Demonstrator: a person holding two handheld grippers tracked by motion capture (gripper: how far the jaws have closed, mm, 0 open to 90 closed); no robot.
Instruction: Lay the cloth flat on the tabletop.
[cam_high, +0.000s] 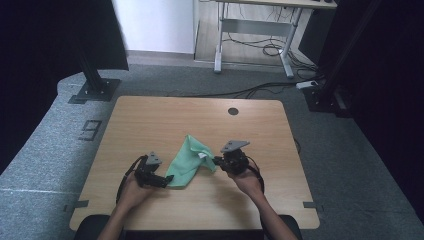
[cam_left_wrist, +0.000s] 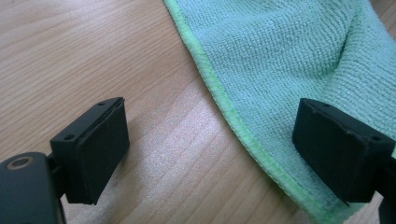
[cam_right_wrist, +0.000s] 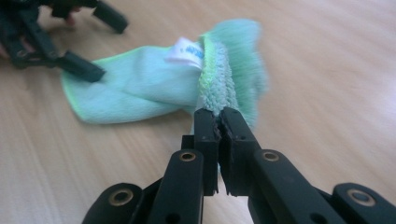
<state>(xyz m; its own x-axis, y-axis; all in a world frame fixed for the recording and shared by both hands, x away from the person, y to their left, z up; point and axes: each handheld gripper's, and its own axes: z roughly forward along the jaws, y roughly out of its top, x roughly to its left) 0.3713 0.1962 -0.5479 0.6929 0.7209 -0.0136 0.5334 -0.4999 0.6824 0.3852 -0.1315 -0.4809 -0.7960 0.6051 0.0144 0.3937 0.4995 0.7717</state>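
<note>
A green microfibre cloth (cam_high: 187, 160) lies crumpled near the middle of the wooden table (cam_high: 150, 115). My right gripper (cam_right_wrist: 219, 114) is shut on the cloth's (cam_right_wrist: 140, 88) hemmed edge beside a white label (cam_right_wrist: 187, 51) and holds that end a little above the table. From the right side of the cloth, my right gripper (cam_high: 216, 161) reaches in. My left gripper (cam_left_wrist: 210, 135) stands open at the cloth's (cam_left_wrist: 280, 56) near left end. One jaw is over the cloth, the other over bare wood, and the hem runs between them. In the high view my left gripper (cam_high: 167, 180) sits low on the table.
A dark round hole (cam_high: 233, 111) sits near the table's far edge. Bare wood spreads to the left, right and back of the cloth. Beyond the table stand black posts (cam_high: 92, 75), a desk frame (cam_high: 255, 30) and floor cables (cam_high: 260, 90).
</note>
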